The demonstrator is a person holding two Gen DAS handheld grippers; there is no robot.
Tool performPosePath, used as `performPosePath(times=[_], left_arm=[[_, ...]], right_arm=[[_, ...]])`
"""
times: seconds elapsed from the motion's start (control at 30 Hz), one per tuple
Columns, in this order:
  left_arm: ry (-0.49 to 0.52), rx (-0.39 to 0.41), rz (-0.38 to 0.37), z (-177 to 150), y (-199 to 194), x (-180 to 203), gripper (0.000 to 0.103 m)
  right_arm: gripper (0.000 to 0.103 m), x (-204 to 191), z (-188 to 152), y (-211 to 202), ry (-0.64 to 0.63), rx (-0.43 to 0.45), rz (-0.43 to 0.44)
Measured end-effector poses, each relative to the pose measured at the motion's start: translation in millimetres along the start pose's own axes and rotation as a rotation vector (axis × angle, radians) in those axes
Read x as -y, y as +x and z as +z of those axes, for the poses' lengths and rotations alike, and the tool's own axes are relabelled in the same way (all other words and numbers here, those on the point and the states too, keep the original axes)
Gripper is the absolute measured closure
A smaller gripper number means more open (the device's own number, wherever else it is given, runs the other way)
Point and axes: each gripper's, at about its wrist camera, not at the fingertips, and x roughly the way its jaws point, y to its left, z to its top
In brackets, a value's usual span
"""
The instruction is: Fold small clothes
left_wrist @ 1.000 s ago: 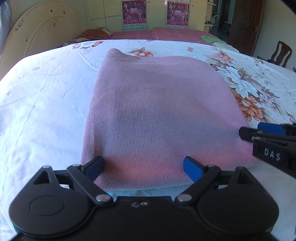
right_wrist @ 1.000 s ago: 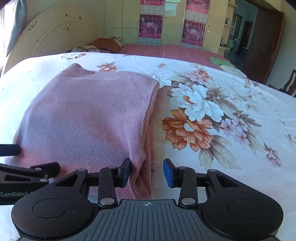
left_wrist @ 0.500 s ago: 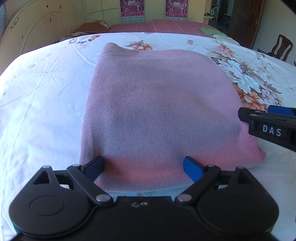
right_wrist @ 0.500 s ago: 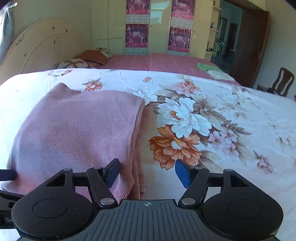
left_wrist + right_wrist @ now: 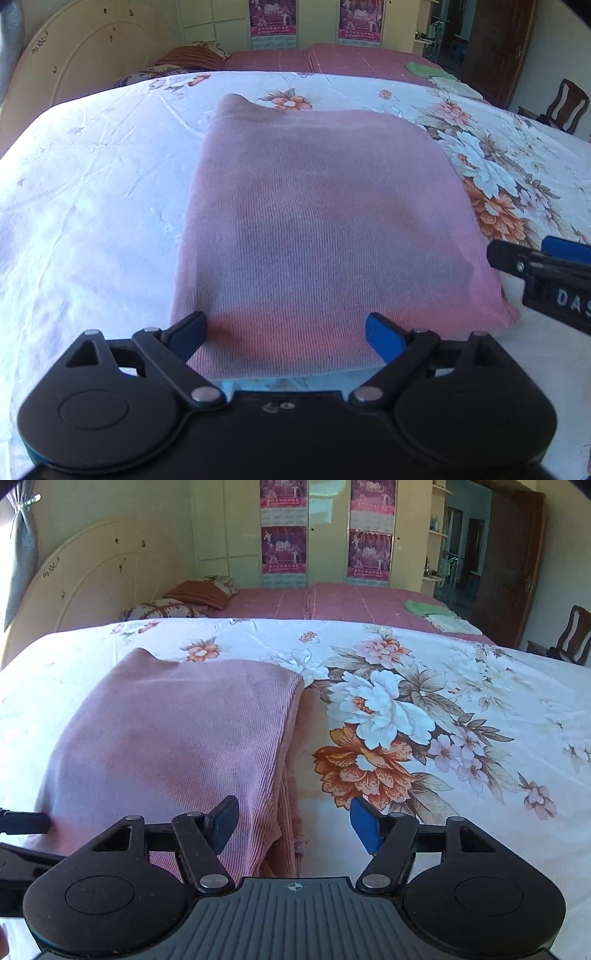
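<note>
Pink knit (image 5: 325, 229) lies folded flat on the floral sheet (image 5: 461, 686), a rough rectangle with its long axis running away from both claws toward the headboard.

Left claw (image 5: 286, 334): jaws wide, holding nothing, straddling the middle of the near hem, pads just at the cloth edge.

Right claw (image 5: 295, 821): jaws wide, also empty, set astride the knit's near right corner; left pad over the fabric, right pad over bare sheet.

The stacked layer edges show along the right side (at least two layers; count uncertain). Far left corner stands up in a small peak.

Judgement: both claws sit at the near short edge, so the next fold probably carries that hem away, along the long axis. Right claw is nearer a corner; left claw would need to shift left to reach the other.
</note>
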Motion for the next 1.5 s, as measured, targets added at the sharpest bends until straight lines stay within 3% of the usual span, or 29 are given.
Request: performPosePath(times=[0.2, 0.47, 0.5, 0.53, 0.57, 0.7, 0.87, 1.23, 1.5], left_arm=[[-0.033, 0.073, 0.029, -23.2, -65.4, -5.1, 0.010], [-0.044, 0.215, 0.069, -87.0, -192.3, 6.8, 0.009], [-0.050, 0.226, 0.072, -96.1, -207.2, 9.4, 0.009], [-0.052, 0.237, 0.076, -105.5, -222.1, 12.3, 0.009], [-0.052, 0.247, 0.082, -114.5, -235.5, 14.6, 0.009], [-0.046, 0.251, 0.110, -148.4, -281.1, 25.5, 0.009], [-0.062, 0.295, 0.114, -180.9, -322.5, 34.5, 0.009], [-0.057, 0.400, 0.130, -204.7, -366.6, 52.0, 0.009], [-0.060, 0.416, 0.123, -203.7, -369.9, 52.1, 0.009]], right_arm=[[0.037, 3.8, -24.2, -71.9, 0.002, 0.053, 0.084], [0.035, 3.2, -74.7, -190.5, -0.049, 0.110, 0.194], [0.028, 3.2, -80.9, -207.3, -0.051, 0.126, 0.196], [0.013, 3.4, -87.2, -225.1, -0.053, 0.144, 0.192], [0.008, 4.3, -94.4, -245.4, -0.052, 0.173, 0.184], [0.006, 5.2, -118.4, -315.9, -0.056, 0.265, 0.140], [0.000, 2.0, -139.5, -373.4, -0.071, 0.345, 0.092], [0.000, 2.6, -148.8, -417.3, -0.047, 0.437, 0.076], [0.000, 9.8, -149.7, -417.9, -0.036, 0.431, 0.051]])
